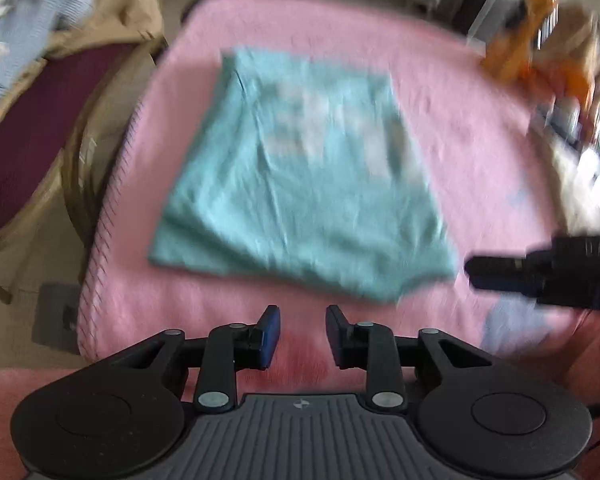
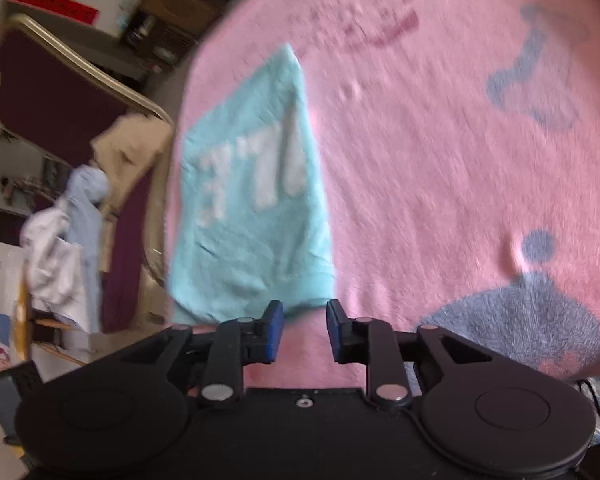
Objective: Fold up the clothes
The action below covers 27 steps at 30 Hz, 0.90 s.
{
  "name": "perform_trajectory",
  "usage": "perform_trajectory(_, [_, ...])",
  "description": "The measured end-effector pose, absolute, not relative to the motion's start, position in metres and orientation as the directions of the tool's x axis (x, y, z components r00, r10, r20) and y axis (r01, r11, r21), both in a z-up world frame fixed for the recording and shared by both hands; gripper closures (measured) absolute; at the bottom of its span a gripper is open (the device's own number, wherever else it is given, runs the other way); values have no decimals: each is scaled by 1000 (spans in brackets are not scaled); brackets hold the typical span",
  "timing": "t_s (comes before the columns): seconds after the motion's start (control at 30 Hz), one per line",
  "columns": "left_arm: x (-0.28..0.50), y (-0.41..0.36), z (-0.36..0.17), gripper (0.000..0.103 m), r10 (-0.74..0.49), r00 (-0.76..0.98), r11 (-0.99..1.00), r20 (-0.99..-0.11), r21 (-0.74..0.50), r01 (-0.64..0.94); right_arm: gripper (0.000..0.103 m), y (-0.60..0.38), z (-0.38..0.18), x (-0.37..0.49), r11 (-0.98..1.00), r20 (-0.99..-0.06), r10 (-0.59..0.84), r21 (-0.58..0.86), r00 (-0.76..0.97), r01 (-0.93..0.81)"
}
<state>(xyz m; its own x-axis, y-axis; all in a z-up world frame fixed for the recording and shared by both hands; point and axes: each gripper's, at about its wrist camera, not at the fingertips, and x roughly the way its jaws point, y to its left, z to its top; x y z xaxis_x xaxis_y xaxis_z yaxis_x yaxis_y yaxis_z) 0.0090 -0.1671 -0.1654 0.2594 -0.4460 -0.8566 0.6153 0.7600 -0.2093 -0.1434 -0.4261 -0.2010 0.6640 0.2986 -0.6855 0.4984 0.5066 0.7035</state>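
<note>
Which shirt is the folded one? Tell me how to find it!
Look at the big pink blanket spread out flat. In its middle lies a light blue-green shirt, folded into a neat rectangle with white letters on top. The other clothes are heaped, unfolded, on the dark red chair beside it.

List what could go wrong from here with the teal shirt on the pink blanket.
1. Both views are motion-blurred, so aiming at a hem may miss.
2. The teal shirt lies near the pink blanket's left edge; a tug could slide it off toward the chair.
3. The jaws of the left gripper and right gripper are empty over plush blanket; a pinch might catch blanket too.
</note>
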Motion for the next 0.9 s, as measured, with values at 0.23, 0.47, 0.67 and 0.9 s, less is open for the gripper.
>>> perform_trajectory(0.23, [55, -161, -145, 58, -435, 358, 822, -826, -203, 532, 69, -439, -169, -140, 493, -598, 260, 757, 758, 428])
perform_trajectory(0.47, [108, -171, -152, 56, -415, 334, 843, -846, -220, 490, 67, -450, -181, -118, 495, -593, 219, 752, 775, 436])
perform_trajectory(0.67, [141, -181, -163, 55, -420, 290, 840, -860, -248, 482, 67, -463, -200, -100, 486, -592, 185, 749, 784, 451])
perform_trajectory(0.9, [166, -190, -179, 57, -457, 214, 816, -863, -311, 488, 69, -482, -226, -82, 434, -589, 201, 770, 783, 468])
